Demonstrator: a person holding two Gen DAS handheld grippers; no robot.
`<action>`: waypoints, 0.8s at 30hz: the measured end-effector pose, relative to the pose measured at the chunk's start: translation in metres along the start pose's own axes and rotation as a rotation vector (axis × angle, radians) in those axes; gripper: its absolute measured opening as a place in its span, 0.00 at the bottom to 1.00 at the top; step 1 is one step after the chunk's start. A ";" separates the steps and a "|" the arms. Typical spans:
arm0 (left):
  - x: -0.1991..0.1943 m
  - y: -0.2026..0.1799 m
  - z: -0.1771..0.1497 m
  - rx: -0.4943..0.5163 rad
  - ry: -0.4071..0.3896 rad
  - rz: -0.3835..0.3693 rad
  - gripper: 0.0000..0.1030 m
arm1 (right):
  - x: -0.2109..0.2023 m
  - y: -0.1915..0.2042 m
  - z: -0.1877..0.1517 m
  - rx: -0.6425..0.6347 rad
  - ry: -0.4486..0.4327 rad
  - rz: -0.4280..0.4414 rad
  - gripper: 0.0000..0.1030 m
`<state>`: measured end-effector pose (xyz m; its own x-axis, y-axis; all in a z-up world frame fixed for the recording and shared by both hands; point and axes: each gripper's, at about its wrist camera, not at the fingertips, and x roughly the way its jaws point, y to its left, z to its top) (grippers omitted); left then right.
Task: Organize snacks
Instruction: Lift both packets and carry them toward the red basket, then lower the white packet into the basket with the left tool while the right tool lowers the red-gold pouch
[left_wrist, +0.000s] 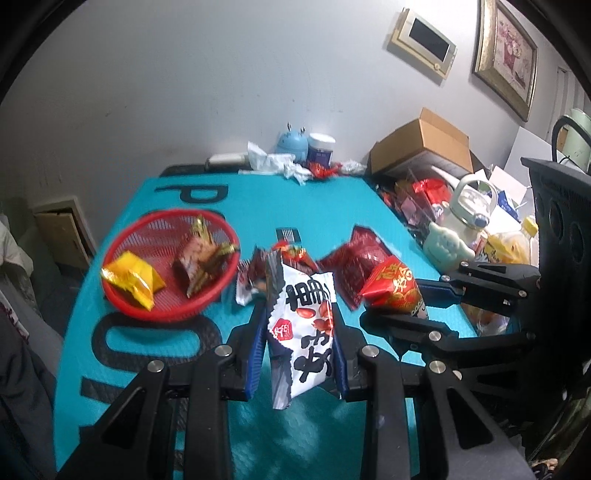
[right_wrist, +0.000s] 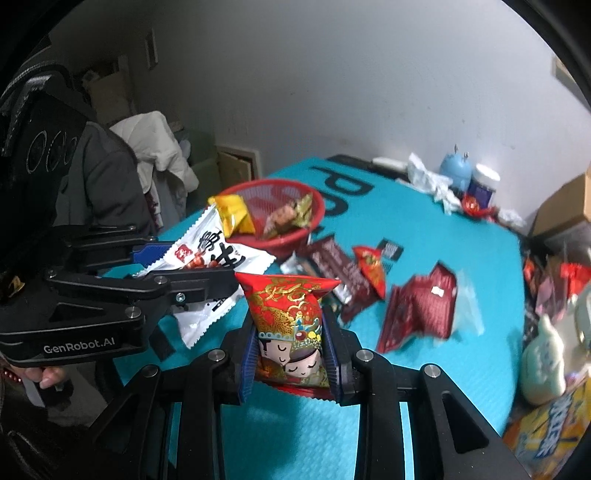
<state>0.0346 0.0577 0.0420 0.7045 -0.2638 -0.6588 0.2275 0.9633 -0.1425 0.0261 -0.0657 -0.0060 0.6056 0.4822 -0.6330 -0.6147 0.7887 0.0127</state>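
My left gripper (left_wrist: 299, 314) is shut on a white peanut packet (left_wrist: 301, 325) with black lettering, held above the teal mat. My right gripper (right_wrist: 290, 321) is shut on a red packet (right_wrist: 288, 317) with cartoon figures, also lifted. Each gripper shows in the other view: the right gripper (left_wrist: 402, 299) with its red packet (left_wrist: 393, 286), the left gripper (right_wrist: 192, 269) with its white packet (right_wrist: 207, 266). A red mesh basket (left_wrist: 122, 295) to the left holds a yellow packet (left_wrist: 131, 277) and a brown wrapped snack (left_wrist: 197, 260). Loose red and dark packets (right_wrist: 421, 314) lie on the mat.
The teal mat (left_wrist: 332, 206) covers the table. At its far edge stand a blue toy (left_wrist: 293, 142), a jar (left_wrist: 320, 147) and crumpled tissue. On the right are a cardboard box (left_wrist: 424, 144), a pale water bottle (left_wrist: 461, 225) and more clutter. A person's hand (right_wrist: 50, 376) grips the left handle.
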 end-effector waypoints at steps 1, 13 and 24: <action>-0.002 0.001 0.004 0.003 -0.011 0.003 0.29 | -0.001 0.000 0.004 -0.004 -0.007 0.001 0.30; -0.011 0.022 0.043 0.022 -0.099 0.045 0.29 | 0.005 -0.004 0.055 -0.043 -0.074 0.012 0.30; 0.004 0.055 0.069 0.030 -0.116 0.084 0.29 | 0.036 -0.005 0.096 -0.048 -0.096 0.023 0.30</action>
<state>0.0965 0.1066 0.0826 0.7945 -0.1880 -0.5774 0.1833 0.9808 -0.0672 0.0997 -0.0157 0.0455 0.6357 0.5359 -0.5556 -0.6508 0.7592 -0.0122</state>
